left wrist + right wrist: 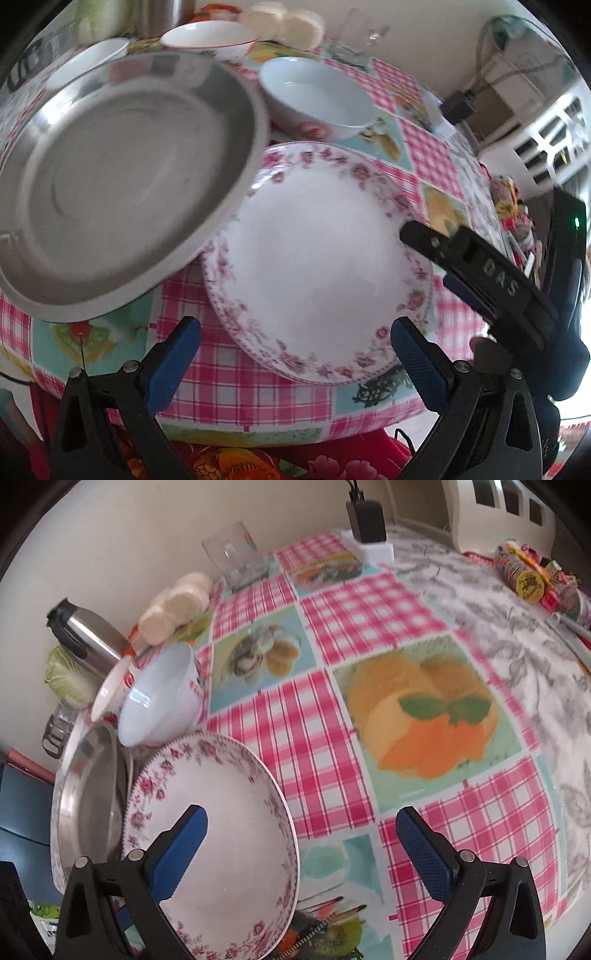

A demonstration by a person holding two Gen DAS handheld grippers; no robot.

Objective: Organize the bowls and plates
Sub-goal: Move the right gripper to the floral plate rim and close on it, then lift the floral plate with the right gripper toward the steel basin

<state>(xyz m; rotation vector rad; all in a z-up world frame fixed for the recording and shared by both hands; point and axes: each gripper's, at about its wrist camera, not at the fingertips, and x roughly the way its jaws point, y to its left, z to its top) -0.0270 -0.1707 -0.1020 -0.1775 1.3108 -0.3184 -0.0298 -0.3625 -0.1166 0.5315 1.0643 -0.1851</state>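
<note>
Pink-checked oilcloth with fruit pictures covers the table [332, 716], which stands against a cream wall. On it lies a floral plate [317, 258], white with a pink rose border, and a steel plate [114, 177] overlaps its left rim, tilted up. Behind them sit a pale blue bowl [317, 99] and a white bowl [210, 37]. The left gripper [295, 354] is spread wide and empty, its blue pads either side of the floral plate's near edge, touching nothing. The right gripper [301, 849] is equally wide, holding nothing; its left pad overlaps the floral plate in view, though contact cannot be told.
</note>
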